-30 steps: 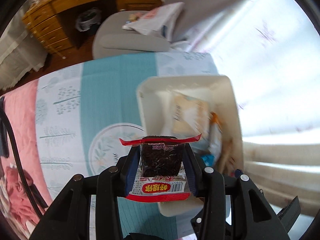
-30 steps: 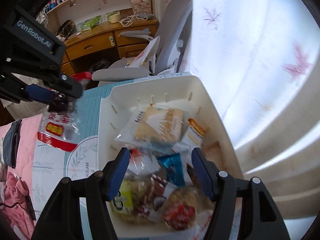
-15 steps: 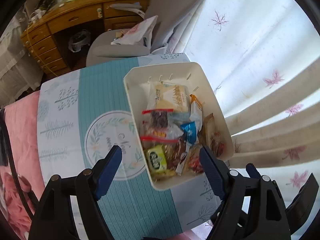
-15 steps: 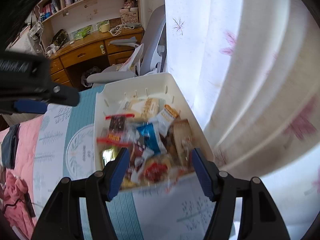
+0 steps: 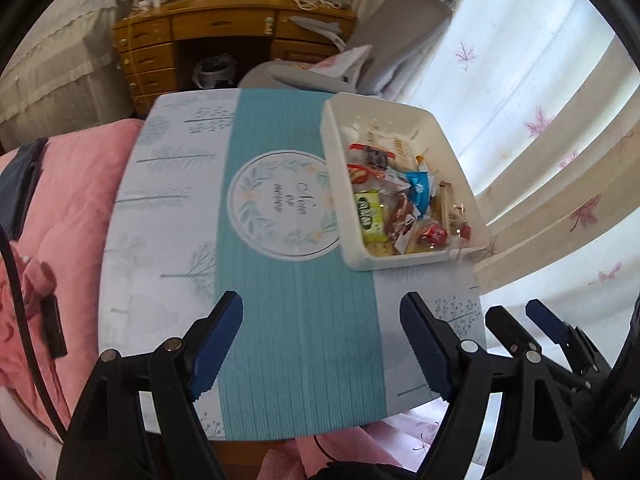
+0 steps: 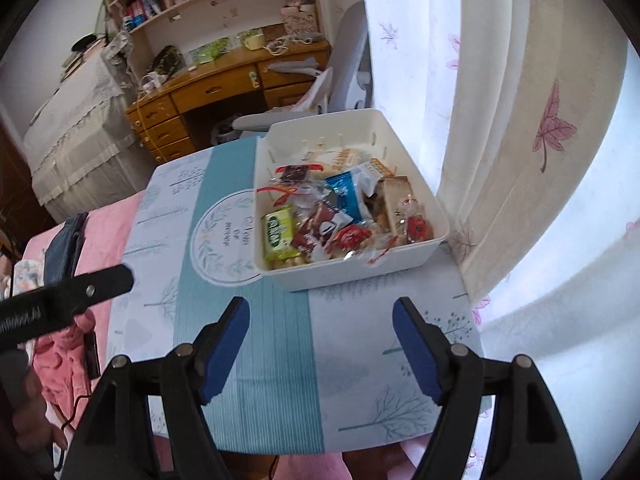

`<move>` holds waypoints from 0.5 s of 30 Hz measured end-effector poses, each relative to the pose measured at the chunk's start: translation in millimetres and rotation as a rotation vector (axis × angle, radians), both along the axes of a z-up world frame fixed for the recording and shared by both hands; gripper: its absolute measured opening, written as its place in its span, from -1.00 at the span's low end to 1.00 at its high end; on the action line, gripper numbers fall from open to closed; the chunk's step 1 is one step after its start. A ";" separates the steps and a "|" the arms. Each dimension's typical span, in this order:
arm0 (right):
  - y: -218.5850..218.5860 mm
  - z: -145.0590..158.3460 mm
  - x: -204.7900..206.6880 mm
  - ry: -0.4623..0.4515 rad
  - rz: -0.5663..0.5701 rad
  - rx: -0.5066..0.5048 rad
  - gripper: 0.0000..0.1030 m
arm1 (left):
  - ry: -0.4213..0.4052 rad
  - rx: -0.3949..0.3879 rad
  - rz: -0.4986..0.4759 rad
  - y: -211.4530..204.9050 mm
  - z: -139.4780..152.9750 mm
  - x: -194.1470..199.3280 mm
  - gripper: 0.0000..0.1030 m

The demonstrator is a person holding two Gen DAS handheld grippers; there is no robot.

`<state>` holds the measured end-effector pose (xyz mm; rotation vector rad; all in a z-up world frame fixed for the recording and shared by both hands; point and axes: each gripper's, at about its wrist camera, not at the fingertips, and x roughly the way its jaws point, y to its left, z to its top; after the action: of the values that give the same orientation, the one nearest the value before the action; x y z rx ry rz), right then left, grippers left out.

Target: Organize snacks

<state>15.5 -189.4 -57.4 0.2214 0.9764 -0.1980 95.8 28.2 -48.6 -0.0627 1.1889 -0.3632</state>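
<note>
With each hand-held gripper, left [image 5: 320, 344] and right [image 6: 320, 344], spread and empty, the heaped snacks [image 6: 320, 208] could spill from the bin [image 6: 356, 268] near the table's [image 6: 280, 380] far right edge if nudged.

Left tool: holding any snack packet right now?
No. The left tool is open and empty above the table; the red-edged snack packet lies in the white plastic bin.

No legible text on any snack
</note>
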 end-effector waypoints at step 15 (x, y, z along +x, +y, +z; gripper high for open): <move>43.5 34.2 -16.2 0.033 0.133 0.108 0.85 | -0.048 -0.002 0.099 51.5 53.0 -28.8 0.84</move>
<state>-0.7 -145.8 -23.2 0.2524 1.0322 -0.0274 67.0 79.7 4.4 -0.1133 1.1332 -0.2770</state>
